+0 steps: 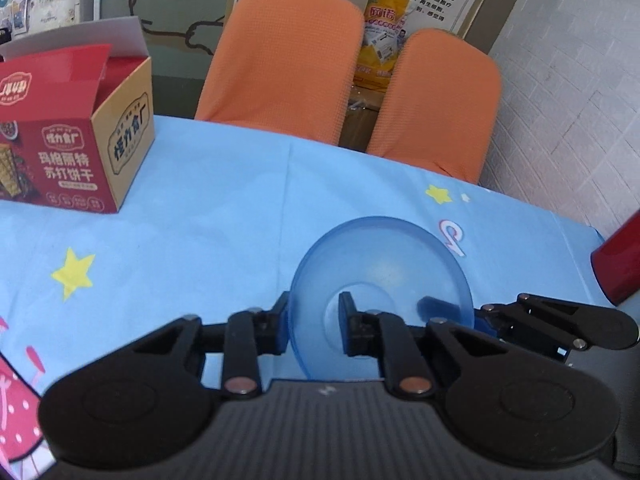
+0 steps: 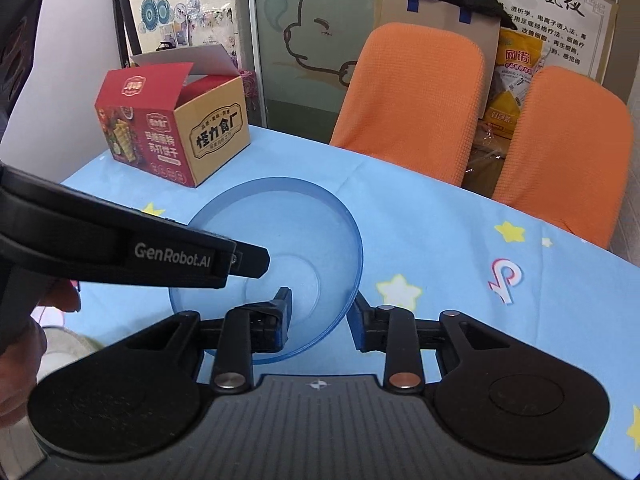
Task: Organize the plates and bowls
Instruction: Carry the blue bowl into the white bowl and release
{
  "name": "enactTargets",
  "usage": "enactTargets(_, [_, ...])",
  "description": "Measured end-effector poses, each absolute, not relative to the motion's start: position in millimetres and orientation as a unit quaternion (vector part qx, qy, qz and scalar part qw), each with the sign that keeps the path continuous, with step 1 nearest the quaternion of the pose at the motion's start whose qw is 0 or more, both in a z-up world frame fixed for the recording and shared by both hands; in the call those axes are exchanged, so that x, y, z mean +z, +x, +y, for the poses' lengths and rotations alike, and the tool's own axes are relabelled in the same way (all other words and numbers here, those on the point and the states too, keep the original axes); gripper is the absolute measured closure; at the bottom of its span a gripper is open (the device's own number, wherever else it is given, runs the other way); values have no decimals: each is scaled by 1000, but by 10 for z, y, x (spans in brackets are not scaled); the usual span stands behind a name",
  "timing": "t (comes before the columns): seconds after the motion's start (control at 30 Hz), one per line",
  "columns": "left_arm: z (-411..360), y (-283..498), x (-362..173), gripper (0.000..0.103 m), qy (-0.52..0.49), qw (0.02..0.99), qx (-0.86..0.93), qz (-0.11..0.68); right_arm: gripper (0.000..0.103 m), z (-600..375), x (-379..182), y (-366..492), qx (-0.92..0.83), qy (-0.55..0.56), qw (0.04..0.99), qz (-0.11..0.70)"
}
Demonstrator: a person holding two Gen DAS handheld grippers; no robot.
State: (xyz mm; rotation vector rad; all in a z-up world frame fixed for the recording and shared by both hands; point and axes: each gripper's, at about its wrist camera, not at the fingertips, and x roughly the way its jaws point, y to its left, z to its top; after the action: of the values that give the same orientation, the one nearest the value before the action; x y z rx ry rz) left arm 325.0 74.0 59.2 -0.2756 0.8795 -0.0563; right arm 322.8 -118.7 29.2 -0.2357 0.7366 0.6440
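Both grippers grip one blue bowl (image 2: 276, 240) over the table (image 2: 440, 220). The left gripper (image 1: 314, 322) and right gripper (image 2: 320, 312) each straddle its rim, fingers clamped. A red box (image 2: 172, 136) stands near the far left corner

We see a table under a light-blue tablecloth (image 2: 420, 216) printed with yellow stars. Behind its far edge stand two orange-covered chairs (image 1: 288, 60) side by side. Beyond them runs a frosted glass panel (image 2: 304, 40) bearing a cartoon drawing, with a poster of Chinese text (image 2: 560, 12) to its right. A white brick-patterned wall (image 1: 572, 92) closes the right side.
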Motion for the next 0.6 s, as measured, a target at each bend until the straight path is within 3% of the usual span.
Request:
enactTargets(0.3, [219, 2197, 715, 86, -117, 908, -65, 398, 44, -1647, 344, 2137, 269, -117, 901, 320])
enactTargets(0.6, [-125, 1624, 524, 86, -81, 902, -95, 413, 40, -1938, 113, 1595, 246, -72, 910, 327])
